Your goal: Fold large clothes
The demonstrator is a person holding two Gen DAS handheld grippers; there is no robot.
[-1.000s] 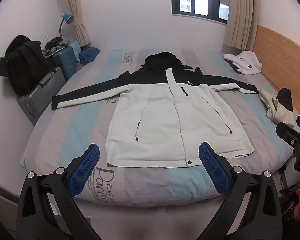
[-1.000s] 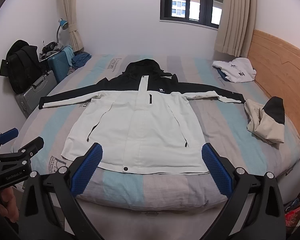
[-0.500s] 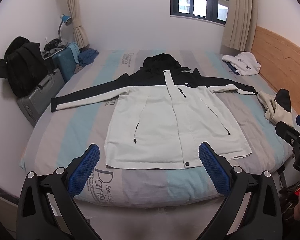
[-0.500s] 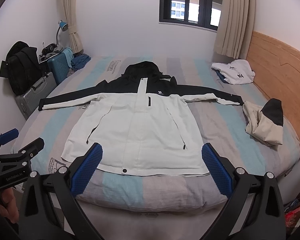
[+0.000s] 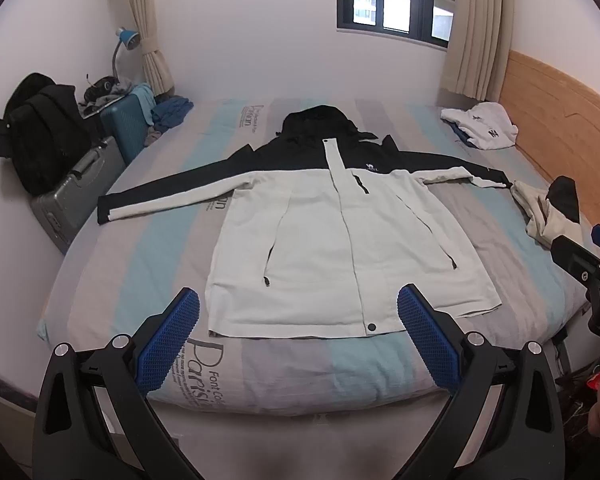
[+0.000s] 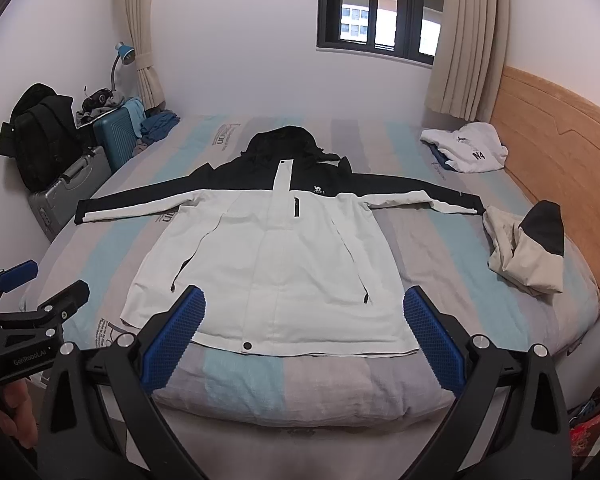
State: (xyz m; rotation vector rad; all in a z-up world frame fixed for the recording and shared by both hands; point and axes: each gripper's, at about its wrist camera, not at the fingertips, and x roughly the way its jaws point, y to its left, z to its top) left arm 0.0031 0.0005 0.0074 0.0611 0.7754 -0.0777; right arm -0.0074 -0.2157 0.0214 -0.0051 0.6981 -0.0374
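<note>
Nearest, the left gripper (image 5: 298, 322) and right gripper (image 6: 304, 320) hover level at the foot of the bed (image 5: 284, 376), both gaping wide and empty, their handles cut off by the frame and only a sliver of each hand showing. One jacket (image 5: 332, 240) lies flat mid-bed, front up, sleeves spread, hem toward the grippers. Beyond lie two crumpled garments, beige (image 6: 528, 248) and white (image 6: 466, 148), their shapes unclear; two suitcases (image 5: 80, 196) stand left.
</note>
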